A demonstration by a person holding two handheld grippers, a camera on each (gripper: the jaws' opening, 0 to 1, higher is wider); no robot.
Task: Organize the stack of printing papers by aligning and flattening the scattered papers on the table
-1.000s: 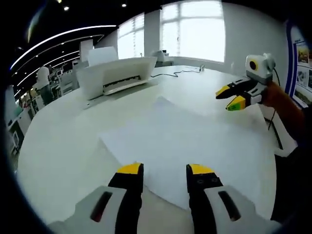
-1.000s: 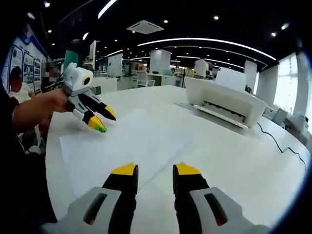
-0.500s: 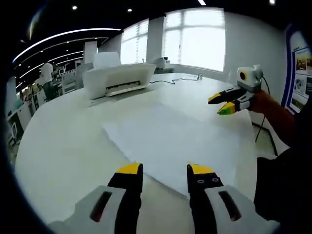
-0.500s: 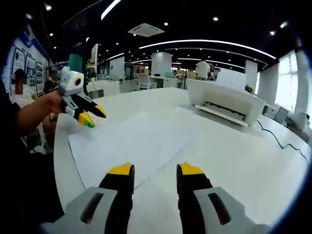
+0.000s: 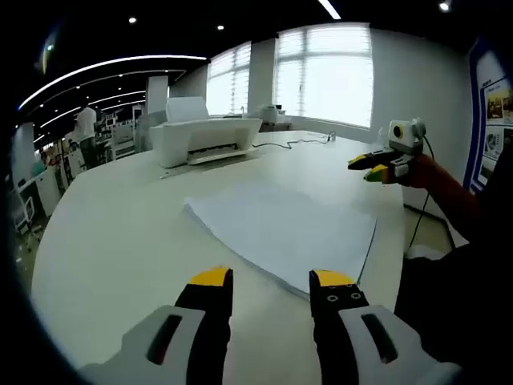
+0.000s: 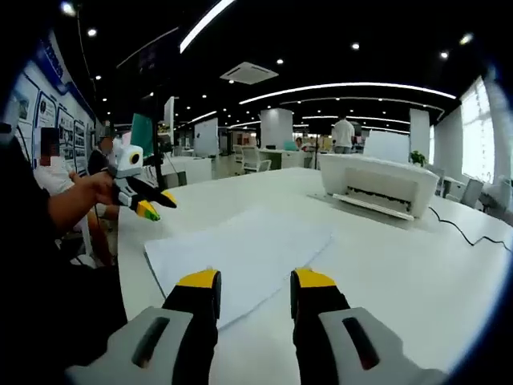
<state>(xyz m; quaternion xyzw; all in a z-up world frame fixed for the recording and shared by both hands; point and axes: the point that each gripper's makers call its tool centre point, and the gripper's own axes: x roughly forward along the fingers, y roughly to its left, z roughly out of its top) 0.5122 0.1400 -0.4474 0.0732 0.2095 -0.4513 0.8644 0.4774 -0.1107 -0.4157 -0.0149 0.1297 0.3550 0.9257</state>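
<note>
A stack of printing papers (image 5: 280, 228) lies flat on the white table (image 5: 112, 241), near its edge. The left gripper (image 5: 271, 281) hovers with its jaws apart, holding nothing; so does the right gripper (image 6: 248, 281). Both are clear of the sheets. A white printer (image 6: 377, 183) sits at the far side.

Matt white paper sheets (image 5: 284, 233) on smooth, slightly glossy white table (image 5: 120, 241); smooth white plastic printer (image 6: 377, 183); black and yellow plastic jaws.
</note>
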